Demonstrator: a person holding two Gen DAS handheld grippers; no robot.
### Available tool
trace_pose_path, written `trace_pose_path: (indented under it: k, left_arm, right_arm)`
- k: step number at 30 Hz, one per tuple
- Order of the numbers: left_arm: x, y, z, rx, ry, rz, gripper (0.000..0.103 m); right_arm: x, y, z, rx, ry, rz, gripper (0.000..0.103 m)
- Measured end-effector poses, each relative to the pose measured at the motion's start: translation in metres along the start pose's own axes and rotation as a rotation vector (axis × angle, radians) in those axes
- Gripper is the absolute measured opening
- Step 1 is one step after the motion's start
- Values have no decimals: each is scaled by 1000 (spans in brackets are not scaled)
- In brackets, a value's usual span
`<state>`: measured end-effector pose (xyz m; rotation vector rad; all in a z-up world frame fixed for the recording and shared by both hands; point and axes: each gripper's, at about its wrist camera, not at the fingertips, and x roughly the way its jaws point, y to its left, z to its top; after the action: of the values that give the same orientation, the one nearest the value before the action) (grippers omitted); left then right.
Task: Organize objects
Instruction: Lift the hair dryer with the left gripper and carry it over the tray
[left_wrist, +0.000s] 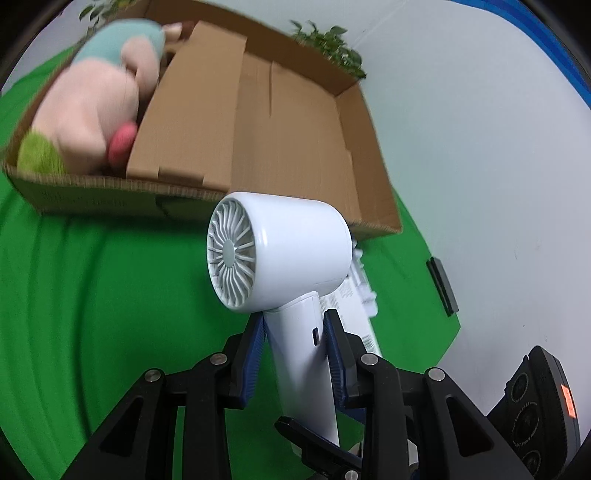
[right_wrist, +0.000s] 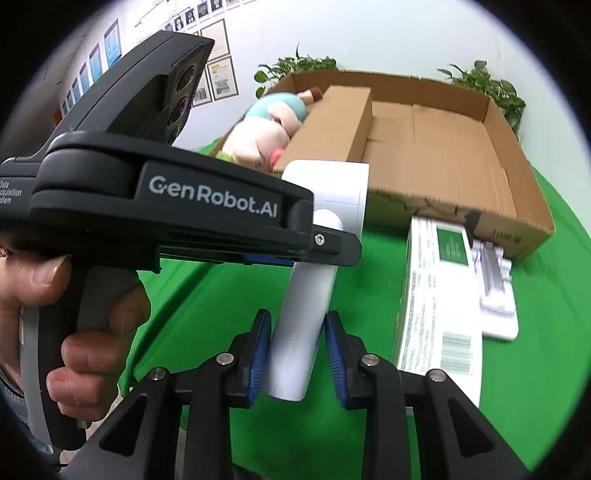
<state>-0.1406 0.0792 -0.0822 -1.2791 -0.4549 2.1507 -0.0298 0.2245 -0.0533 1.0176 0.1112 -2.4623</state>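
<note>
A white hair dryer (left_wrist: 280, 251) with a grey rear grille is held up above the green cloth (left_wrist: 92, 314). My left gripper (left_wrist: 294, 321) is shut on the upper part of its handle, blue pads pressing both sides. In the right wrist view my right gripper (right_wrist: 297, 321) is shut on the lower end of the hair dryer (right_wrist: 306, 288) handle. There the left gripper (right_wrist: 332, 251), held by a hand (right_wrist: 74, 325), crosses in from the left and clamps the handle higher up.
An open cardboard box (left_wrist: 295, 129) lies behind, with a divider and a pink and teal plush toy (left_wrist: 92, 107) in its left part. A white printed carton (right_wrist: 436, 295) and a white foam insert (right_wrist: 495, 288) lie on the cloth beside the box (right_wrist: 424, 147). Potted plants (right_wrist: 480, 85) stand behind.
</note>
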Motion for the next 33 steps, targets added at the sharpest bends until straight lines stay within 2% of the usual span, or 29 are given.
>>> trace_pose_path:
  k: [8,10,20,28,33]
  left_arm:
    - [-15,-29,30,62,-34,1,29]
    - [-17,-37,41,85,-42,0,29]
    - [-55,-46,94,138,-61,-19,29]
    - [-56,-56,141,162,-58,-8,29]
    - [-48,-57,159,166,-51,-1,29]
  right_arm:
    - [-3,-2,27,4,-68,-13,28]
    - [9,-9,42,9,-79,-17,28]
    - [10,-29,90,20,-137,-48,28]
    - [15,-47,123,53,-158,-41,28]
    - [19,-54,136,66,-150,-33,28]
